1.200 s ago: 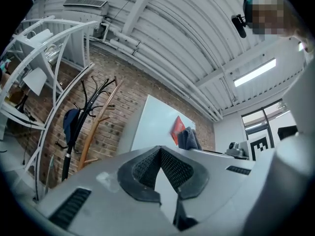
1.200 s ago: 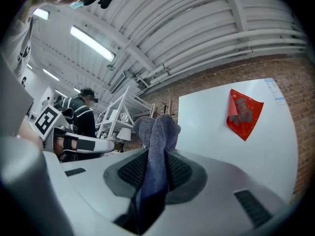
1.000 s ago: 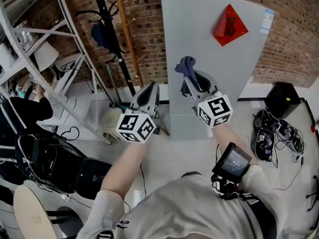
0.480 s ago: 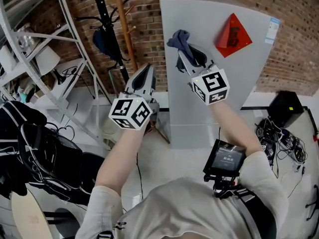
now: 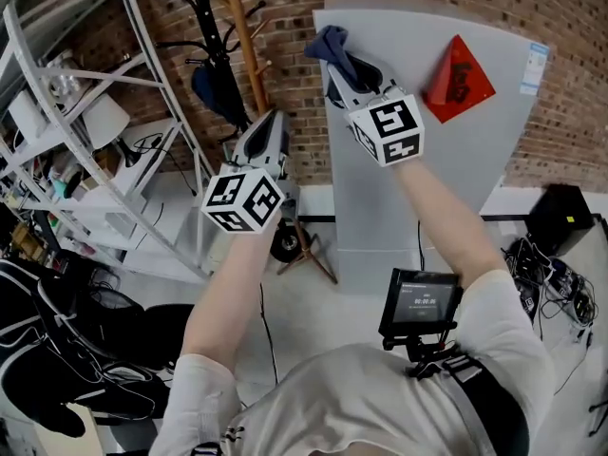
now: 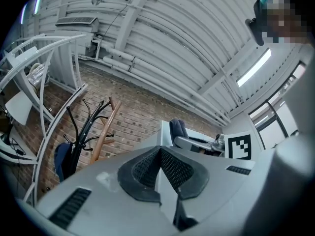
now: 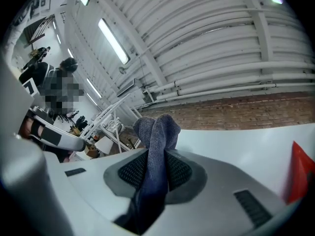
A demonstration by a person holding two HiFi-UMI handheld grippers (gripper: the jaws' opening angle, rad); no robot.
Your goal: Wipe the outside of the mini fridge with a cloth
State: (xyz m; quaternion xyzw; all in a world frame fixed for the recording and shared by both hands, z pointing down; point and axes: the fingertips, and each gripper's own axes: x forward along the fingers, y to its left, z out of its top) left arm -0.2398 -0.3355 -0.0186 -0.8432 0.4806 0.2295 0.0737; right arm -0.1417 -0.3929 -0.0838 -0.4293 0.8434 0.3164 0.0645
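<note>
Right gripper [image 5: 334, 65] fingers clamped on cloth [image 5: 328, 41], up at the mini fridge [image 5: 427, 188] top-left corner.
Wad sticks out past the tips so fabric, not plastic, meets the door. Left gripper [image 5: 269, 123] fingers together, empty, likely parked clear of the wipe path.

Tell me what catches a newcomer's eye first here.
The right gripper holds a blue cloth at the top left corner of the grey fridge. A red triangle stands out on the fridge front. The left gripper, shut and empty, hangs left of the fridge.
</note>
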